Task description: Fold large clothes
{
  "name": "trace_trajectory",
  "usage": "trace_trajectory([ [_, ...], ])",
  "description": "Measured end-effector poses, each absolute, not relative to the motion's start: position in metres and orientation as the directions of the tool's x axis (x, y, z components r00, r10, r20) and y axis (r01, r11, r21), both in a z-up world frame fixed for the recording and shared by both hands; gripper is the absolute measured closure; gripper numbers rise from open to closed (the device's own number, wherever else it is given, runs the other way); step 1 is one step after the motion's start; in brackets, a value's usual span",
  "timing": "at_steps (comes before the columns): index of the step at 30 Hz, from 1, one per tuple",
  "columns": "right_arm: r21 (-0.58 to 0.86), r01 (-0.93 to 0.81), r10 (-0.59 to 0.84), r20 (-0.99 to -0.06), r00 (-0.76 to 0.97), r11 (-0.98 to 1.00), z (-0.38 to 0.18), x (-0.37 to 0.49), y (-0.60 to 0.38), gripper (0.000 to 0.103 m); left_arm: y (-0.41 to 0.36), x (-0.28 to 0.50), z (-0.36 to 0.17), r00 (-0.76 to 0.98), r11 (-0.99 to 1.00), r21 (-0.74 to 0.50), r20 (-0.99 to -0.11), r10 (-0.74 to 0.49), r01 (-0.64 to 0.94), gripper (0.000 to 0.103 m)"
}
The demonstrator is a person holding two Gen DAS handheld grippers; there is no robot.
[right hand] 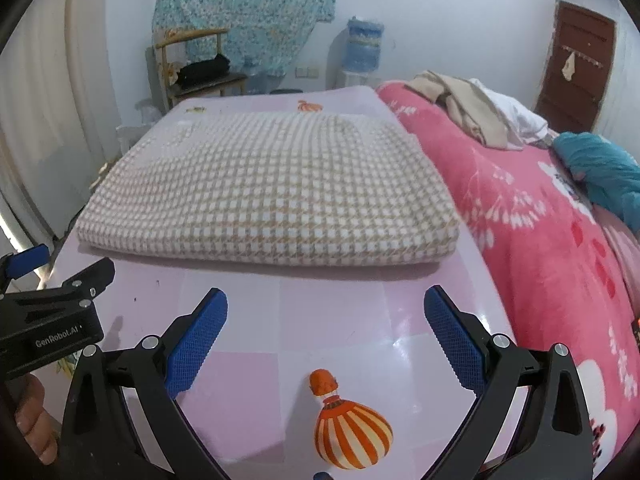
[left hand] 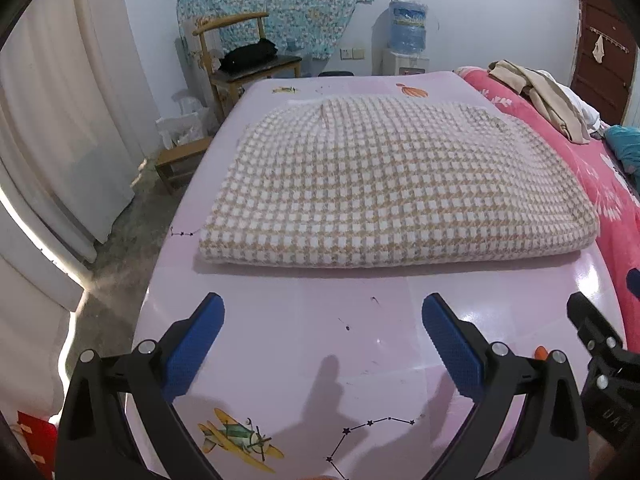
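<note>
The right hand-held gripper (left hand: 600, 360) is cut off by the left wrist view's right edge, so its fingers cannot be read there. The left hand-held gripper (right hand: 44, 300) is cropped at the right wrist view's left edge. The folded checked garment (right hand: 268, 196) hides its own inner layers, and its far edge blurs.

My two wrist views sit low over the pink table (left hand: 304, 320), side by side, facing the folded checked cloth (right hand: 272, 192) nearby; both share it.
</note>
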State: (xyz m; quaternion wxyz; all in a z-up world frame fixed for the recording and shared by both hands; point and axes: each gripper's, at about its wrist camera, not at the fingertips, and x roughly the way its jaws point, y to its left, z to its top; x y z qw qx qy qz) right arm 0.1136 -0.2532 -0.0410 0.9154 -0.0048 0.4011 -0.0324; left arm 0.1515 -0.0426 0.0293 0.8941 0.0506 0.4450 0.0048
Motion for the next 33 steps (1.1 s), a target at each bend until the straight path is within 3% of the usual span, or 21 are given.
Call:
trace_trajectory([
  [33,-0.037,0.076,-0.078,-0.746,0.662,0.996,-0.0397,0.1077,-0.2567,0.008,-0.0468,0.1517,0.0244,0.576,0.998,0.058,-0.817,0.027,0.036,0.006],
])
